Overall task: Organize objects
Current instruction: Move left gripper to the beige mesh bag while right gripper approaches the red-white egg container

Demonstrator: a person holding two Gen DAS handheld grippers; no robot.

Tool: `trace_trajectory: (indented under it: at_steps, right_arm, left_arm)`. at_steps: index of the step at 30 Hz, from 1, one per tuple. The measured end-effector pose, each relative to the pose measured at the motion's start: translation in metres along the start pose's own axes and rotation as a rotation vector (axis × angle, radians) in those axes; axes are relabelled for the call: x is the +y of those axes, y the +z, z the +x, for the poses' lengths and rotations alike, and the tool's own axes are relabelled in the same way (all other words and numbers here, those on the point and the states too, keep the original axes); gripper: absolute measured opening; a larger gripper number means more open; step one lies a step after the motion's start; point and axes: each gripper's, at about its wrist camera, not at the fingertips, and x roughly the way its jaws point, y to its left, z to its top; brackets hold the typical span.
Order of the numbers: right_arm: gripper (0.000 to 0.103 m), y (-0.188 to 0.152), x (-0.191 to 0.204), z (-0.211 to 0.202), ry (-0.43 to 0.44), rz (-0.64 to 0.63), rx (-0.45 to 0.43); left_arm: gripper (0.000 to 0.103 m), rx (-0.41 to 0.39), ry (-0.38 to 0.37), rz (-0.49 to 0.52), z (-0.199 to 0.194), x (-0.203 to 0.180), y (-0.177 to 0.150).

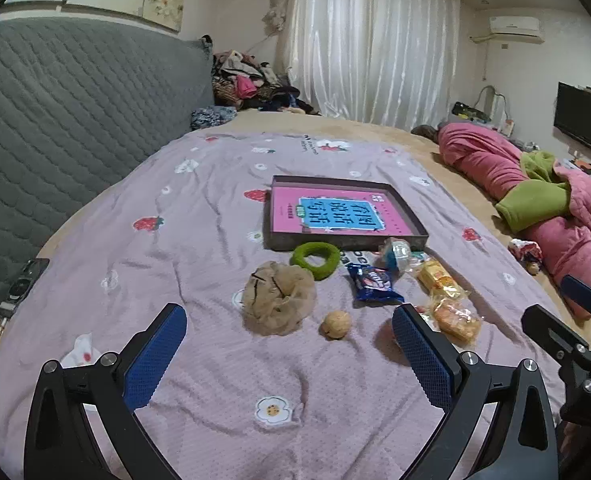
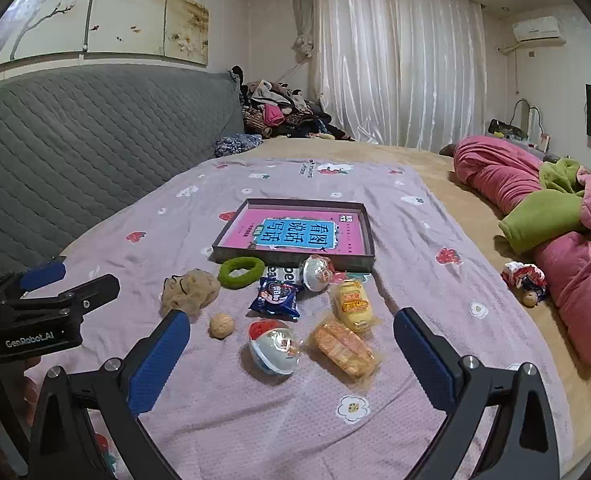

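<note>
Bed [image 2: 447,200] under lilac blanket [image 2: 255,400], dark tray [image 2: 369,240], green ring [image 2: 241,271], walnut [image 2: 221,325], wrapped snacks [image 2: 345,346], pink quilt [image 2: 575,272]

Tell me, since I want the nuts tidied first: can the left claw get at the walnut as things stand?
Probably yes. The left claw is open and empty, and the walnut lies loose on the blanket just ahead between its fingers, apart from the beige scrunchie beside it.

My claw [image 1: 289,336] hangs wide open over the lilac sheet [image 1: 199,240], gripping nothing. Between my blue pads [image 1: 157,354] lie a walnut [image 1: 336,324] and, just left of it, a beige scrunchie [image 1: 278,298]. Beyond sit a green ring [image 1: 316,258], a blue snack pack [image 1: 373,282] and two yellow packets [image 1: 447,296]. The tray [image 1: 345,242] holds a pink book [image 1: 331,210].
</note>
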Motion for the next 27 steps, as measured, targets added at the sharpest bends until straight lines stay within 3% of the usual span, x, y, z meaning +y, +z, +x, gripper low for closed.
trace_trajectory:
  at_steps: [15, 27]
  right_arm:
    - [0.103, -0.005, 0.014, 0.006, 0.011, -0.029, 0.023]
    - [0.103, -0.02, 0.033, 0.036, 0.044, -0.099, 0.115]
  left_arm:
    - [0.103, 0.019, 0.018, -0.015, 0.006, 0.021, 0.0]
    - [0.103, 0.071, -0.04, -0.025, 0.03, 0.031, -0.005]
